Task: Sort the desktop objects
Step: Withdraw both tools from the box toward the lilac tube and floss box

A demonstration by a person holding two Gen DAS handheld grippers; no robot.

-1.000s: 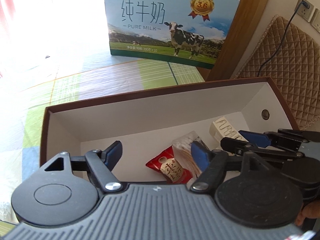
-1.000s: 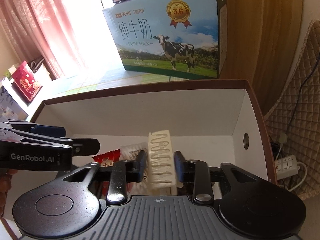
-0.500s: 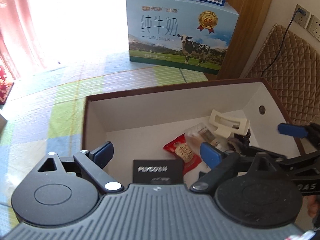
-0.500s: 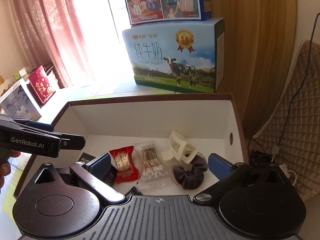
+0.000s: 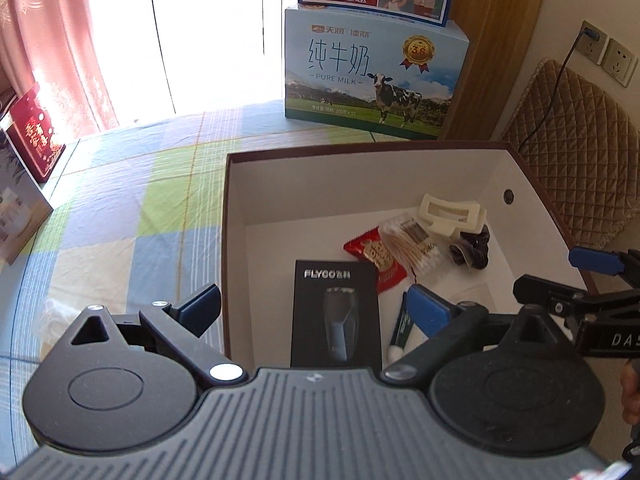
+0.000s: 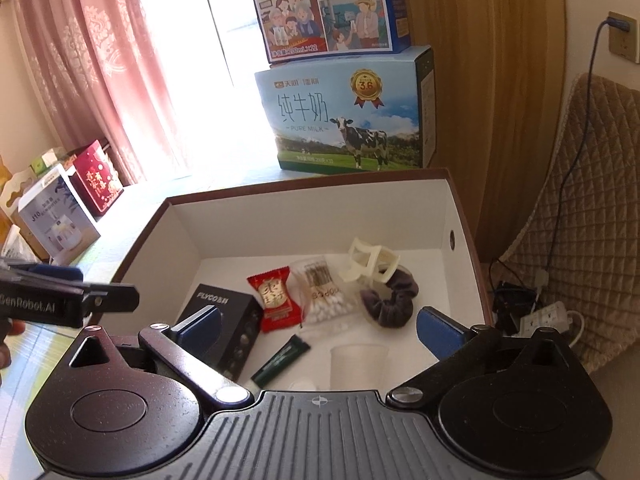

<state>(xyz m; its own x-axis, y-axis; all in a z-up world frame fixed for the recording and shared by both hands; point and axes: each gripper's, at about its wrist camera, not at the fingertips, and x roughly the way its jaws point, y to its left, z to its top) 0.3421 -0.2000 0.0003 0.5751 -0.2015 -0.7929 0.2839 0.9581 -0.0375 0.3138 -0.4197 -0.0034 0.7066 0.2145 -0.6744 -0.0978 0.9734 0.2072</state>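
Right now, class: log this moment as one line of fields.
left gripper: open, empty | right gripper: open, empty | hair clip: in box, on scrunchie | both grippers above box

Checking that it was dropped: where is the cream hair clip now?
The hair clip lies inside the box, toward its far right corner, resting against the dark scrunchie, just right of the cotton swab packet.

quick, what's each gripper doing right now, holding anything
Left gripper: open, holding nothing, above the brown-rimmed white cardboard box.
Right gripper: open, holding nothing.
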